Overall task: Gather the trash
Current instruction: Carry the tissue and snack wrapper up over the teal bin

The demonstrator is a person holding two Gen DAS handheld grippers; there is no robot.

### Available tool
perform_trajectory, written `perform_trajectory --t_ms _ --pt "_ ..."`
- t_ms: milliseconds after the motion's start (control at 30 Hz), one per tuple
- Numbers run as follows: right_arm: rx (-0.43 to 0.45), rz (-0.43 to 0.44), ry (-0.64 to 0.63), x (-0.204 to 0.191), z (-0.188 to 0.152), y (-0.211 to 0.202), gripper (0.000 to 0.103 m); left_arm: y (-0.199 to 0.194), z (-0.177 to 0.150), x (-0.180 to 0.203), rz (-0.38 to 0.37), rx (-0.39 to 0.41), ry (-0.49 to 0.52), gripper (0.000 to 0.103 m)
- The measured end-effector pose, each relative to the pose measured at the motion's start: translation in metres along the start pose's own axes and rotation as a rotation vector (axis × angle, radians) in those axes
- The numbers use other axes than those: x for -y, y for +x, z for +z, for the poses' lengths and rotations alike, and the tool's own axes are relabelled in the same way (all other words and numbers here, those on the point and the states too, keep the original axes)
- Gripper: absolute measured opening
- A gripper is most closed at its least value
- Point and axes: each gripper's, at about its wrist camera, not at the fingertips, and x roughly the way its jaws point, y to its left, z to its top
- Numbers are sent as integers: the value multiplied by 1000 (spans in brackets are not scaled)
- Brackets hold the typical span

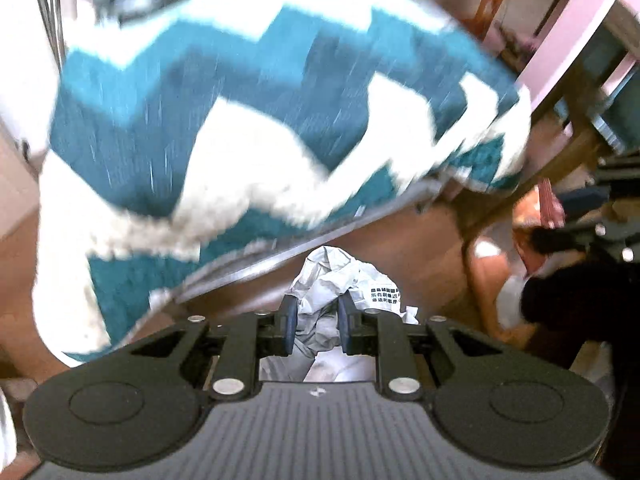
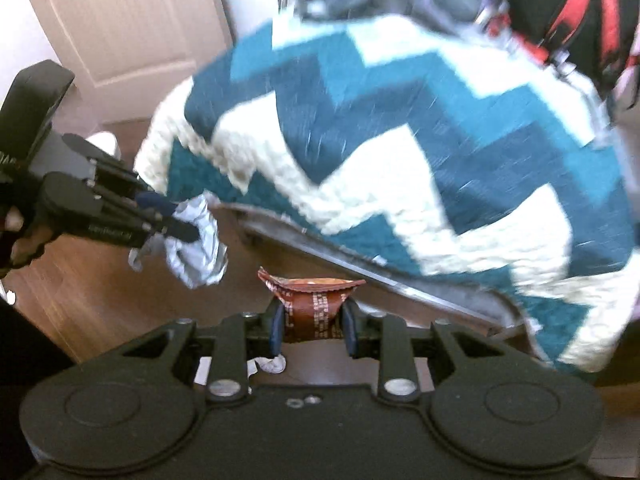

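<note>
Above the wooden floor [image 2: 92, 292], beside the zigzag blanket [image 2: 400, 168], your left gripper [image 1: 318, 316] pinches crumpled paper [image 1: 340, 280] and your right gripper [image 2: 312, 326] a brown wrapper [image 2: 316, 304] (both pictures blurred, probably moving), so carry both steadily without loosening.

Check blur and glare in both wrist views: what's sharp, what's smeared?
Left wrist: chevron blanket motion-smeared, blown-out whites; left gripper and crumpled paper sharp. Right wrist: blanket softer smear; right gripper and brown wrapper crisp. Fisheye bends edges.
</note>
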Motion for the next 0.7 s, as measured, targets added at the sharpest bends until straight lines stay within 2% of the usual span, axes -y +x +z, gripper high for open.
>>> perform_trajectory --t_ms 300,500,700 --pt "168 -69 59 7 -10 -155 28 -109 37 94 41 191 53 20" --pt "279 -133 58 19 -28 -246 28 -171 52 160 36 286 79 20" --pt "329 -177 72 42 -50 -327 28 -222 71 238 6 374 153 20"
